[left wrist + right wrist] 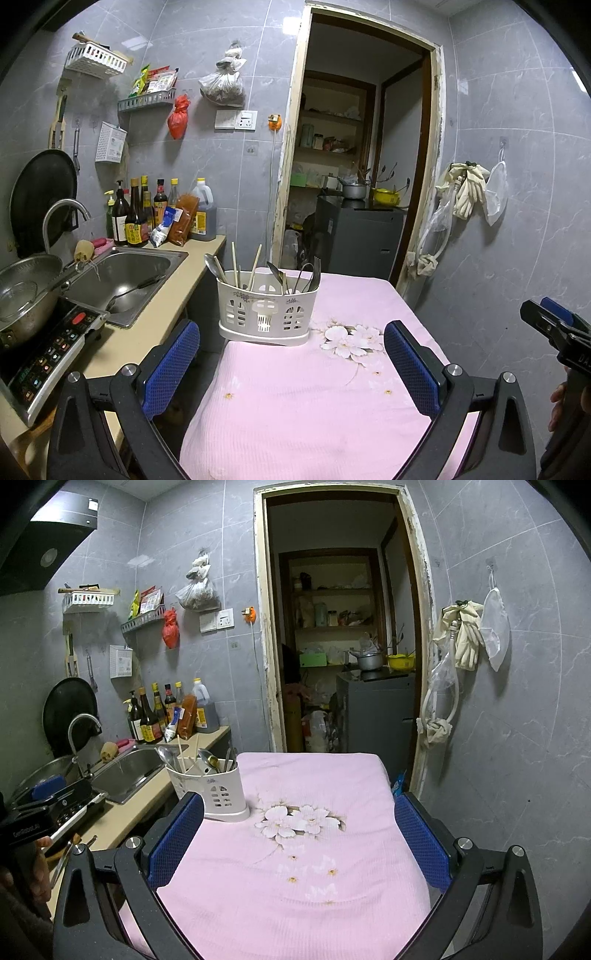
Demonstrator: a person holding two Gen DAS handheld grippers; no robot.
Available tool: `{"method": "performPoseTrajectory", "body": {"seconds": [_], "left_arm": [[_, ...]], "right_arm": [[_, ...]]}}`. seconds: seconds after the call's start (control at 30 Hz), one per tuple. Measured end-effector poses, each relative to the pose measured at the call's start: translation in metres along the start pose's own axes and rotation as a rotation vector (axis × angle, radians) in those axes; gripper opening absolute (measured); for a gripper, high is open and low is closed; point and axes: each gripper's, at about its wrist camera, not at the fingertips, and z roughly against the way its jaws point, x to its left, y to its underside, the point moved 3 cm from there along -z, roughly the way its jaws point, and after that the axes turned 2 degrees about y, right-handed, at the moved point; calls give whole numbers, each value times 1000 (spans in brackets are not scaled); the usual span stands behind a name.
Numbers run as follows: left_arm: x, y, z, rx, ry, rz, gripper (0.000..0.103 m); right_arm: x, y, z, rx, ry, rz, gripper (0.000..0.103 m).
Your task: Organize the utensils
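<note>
One white utensil caddy (267,308) is seen upright on the worktop (295,398), at 12 o'clock from the left gripper (291,365) and at 10 o'clock from the right gripper (299,843). In it are counted: two chopsticks (255,264), about three spoons (213,266), and one fork (314,273); the rest is too bunched to be counted. Nothing is left loose on the pink floral cloth (295,849).

Both grippers are held with fingers wide apart, nothing between them, over the near half of the worktop. The right gripper is also caught at 3 o'clock in the left wrist view.

Room: grey-tiled kitchen, open doorway (362,155) at 12 o'clock. Counter at 9 o'clock, with one sink (125,280), one induction hob (48,354), one steel pot (26,291), and a row of sauce bottles (147,214). Gloves (467,188) are hung at 2 o'clock. The path to the caddy is unobstructed.
</note>
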Motion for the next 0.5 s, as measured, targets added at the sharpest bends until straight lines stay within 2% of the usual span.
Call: {"method": "performPoseTrajectory", "body": {"seconds": [0.5], "left_arm": [[0, -1, -1, -1, 1, 0, 101]], "right_arm": [[-1, 0, 0, 1, -1, 0, 101]]}}
